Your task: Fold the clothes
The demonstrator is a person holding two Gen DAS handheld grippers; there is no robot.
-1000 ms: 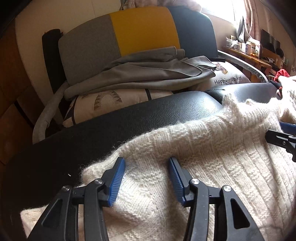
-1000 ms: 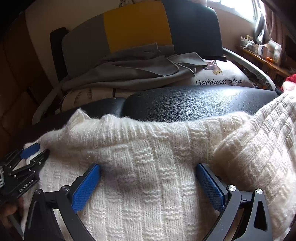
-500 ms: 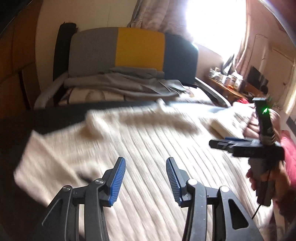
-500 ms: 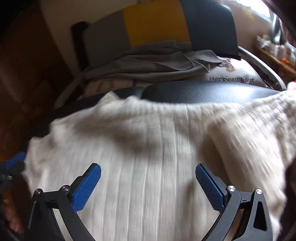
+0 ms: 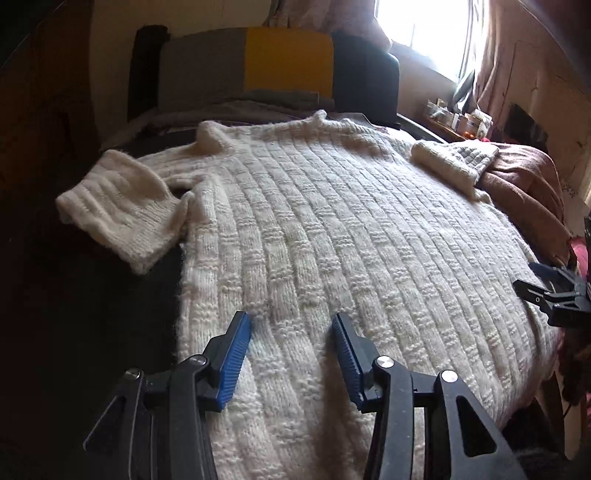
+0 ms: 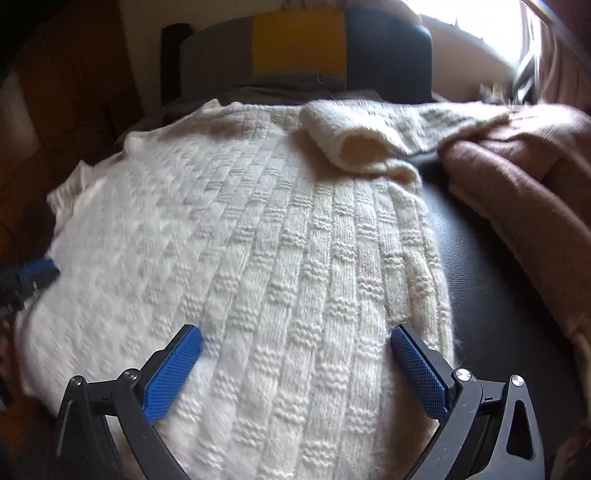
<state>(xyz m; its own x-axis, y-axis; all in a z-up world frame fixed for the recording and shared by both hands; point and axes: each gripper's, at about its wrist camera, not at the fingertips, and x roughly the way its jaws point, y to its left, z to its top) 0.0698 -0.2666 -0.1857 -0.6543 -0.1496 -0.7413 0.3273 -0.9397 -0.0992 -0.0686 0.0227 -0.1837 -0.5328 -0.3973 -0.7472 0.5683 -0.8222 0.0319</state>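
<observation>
Chunky cream knit sweater, wool-like, fuzzy, ribbed w/ basket-weave blocks. Black surface glossy, leather-look. Pink garment soft matt cloth. Gripper pads blue, textured; frames matt black plastic.

The far side of the room is being filled by a chair back panelled in grey, yellow and dark blue, with grey cloth being piled at its foot. Strong daylight is being let in through a window at the upper right, framed by pinkish curtains. A cluttered shelf is being lit beneath it. A black padded surface is being shown at the right.
</observation>
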